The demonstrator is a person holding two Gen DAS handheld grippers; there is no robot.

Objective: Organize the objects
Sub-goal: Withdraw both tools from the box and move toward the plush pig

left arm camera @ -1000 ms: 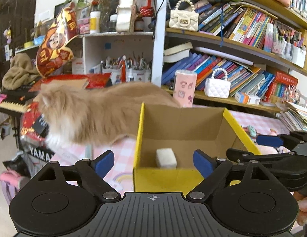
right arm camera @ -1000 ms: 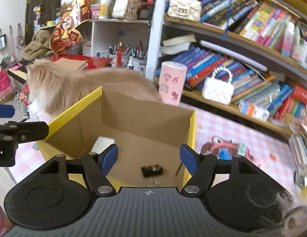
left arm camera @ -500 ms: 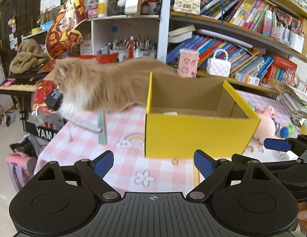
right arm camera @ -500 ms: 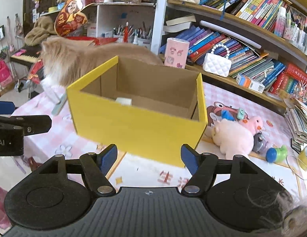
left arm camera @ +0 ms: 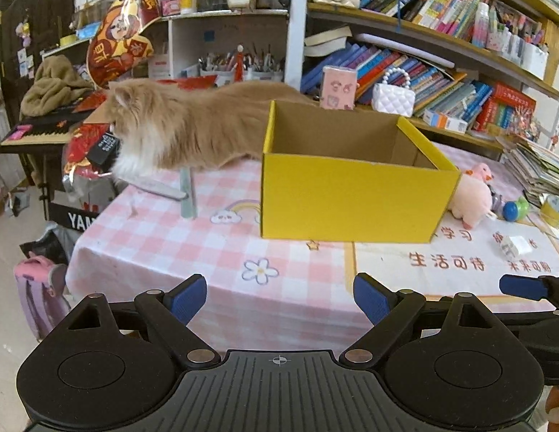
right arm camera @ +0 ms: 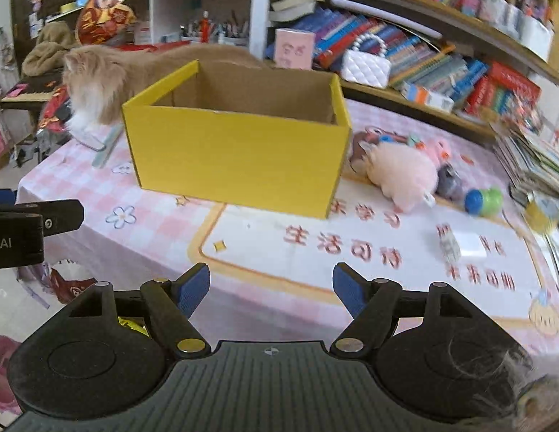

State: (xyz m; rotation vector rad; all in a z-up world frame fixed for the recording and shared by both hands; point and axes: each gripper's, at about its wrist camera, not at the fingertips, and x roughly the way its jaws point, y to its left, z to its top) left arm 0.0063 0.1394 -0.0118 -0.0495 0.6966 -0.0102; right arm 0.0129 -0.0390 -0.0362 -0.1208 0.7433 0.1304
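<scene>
Currently, from my left wrist camera, the left gripper (left arm camera: 279,298) hangs over the near edge of the table (left arm camera: 164,244) with its jaws spread wide and nothing between them. The yellow box (left arm camera: 351,201) stands open-topped in the middle of the table, and a long-haired cat (left arm camera: 178,133) stands at the far left edge, just behind the box. A pink plush toy (left arm camera: 472,198) lies against the box's right side, with a small white block (left arm camera: 515,246) nearer the right edge.

From my right wrist camera, the right gripper (right arm camera: 271,288) is over the near edge too, its jaws opening, empty. The box sits ahead and slightly left; the plush (right arm camera: 402,176), a blue-and-green toy (right arm camera: 483,199) and the white block (right arm camera: 459,244) lie to its right.
</scene>
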